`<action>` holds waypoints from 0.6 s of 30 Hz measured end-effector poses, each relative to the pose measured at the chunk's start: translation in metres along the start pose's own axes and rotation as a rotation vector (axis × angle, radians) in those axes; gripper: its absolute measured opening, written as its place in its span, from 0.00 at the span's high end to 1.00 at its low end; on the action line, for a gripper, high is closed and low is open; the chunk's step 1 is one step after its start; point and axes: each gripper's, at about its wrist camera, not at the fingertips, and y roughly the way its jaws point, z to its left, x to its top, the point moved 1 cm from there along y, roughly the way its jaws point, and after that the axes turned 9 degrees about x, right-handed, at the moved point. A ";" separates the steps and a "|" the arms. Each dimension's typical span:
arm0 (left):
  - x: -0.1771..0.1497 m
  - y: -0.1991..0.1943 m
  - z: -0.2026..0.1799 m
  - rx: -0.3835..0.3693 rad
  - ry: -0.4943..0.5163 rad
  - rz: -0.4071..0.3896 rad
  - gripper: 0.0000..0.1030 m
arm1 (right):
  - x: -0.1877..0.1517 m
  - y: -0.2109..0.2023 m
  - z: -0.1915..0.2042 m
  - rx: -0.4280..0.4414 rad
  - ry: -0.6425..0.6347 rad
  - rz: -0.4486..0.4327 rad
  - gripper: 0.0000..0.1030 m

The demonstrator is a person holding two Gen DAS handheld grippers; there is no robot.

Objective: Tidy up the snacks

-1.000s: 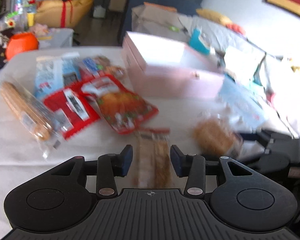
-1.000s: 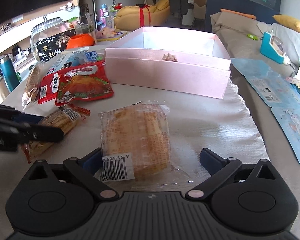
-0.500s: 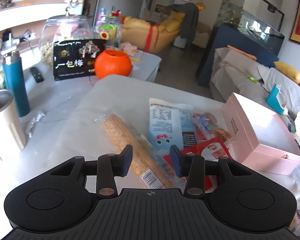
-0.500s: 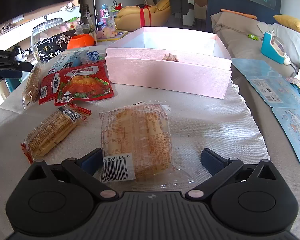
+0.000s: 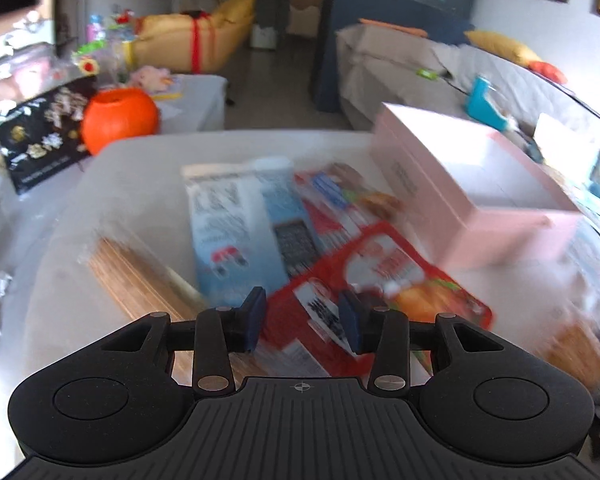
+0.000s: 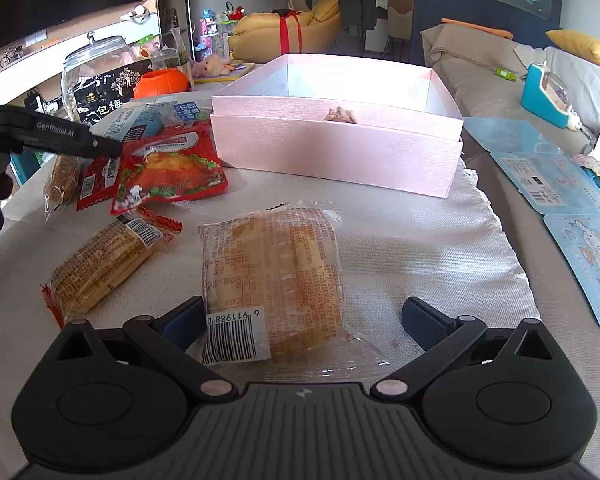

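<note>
I judge the job barely begun: the pink box (image 6: pixel 336 152) at the far side of the counter (image 6: pixel 420 248) holds only one small brownish thing (image 6: pixel 341 115), as far as I can see, and every packet lies outside it.

My right gripper (image 6: pixel 300 316) sits low over the near end of the bread packet (image 6: pixel 274 280). Its jaws stand wide apart, one on each side of the packet's barcode end, and neither pad presses on the wrapper, so nothing is held. The box is straight ahead of it, well beyond the packet.

My left gripper (image 5: pixel 302 320) hangs over the pile at the left of the counter, jaws partly apart with nothing clamped between them. Below the gap I see the red packet (image 5: pixel 376 280); the blue packet (image 5: pixel 240 232) is just beyond it and the long biscuit packet (image 5: pixel 140 276) to its left. That view is blurred, so I cannot tell how high above the pile the gripper is. From the right view its tip points at the red chicken packet (image 6: pixel 168 172).

A wafer packet (image 6: pixel 100 264) lies to the left of the bread, untouched.
</note>
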 end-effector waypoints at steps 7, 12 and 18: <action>-0.033 -0.023 -0.032 -0.085 0.192 0.041 0.56 | 0.000 0.000 0.000 0.000 0.000 0.000 0.00; -0.028 -0.031 -0.031 -0.125 0.157 0.023 0.56 | 0.000 0.000 0.000 0.000 0.000 0.000 0.00; 0.008 -0.001 0.003 0.029 -0.069 -0.010 0.57 | 0.000 0.000 0.000 0.000 0.000 -0.001 0.00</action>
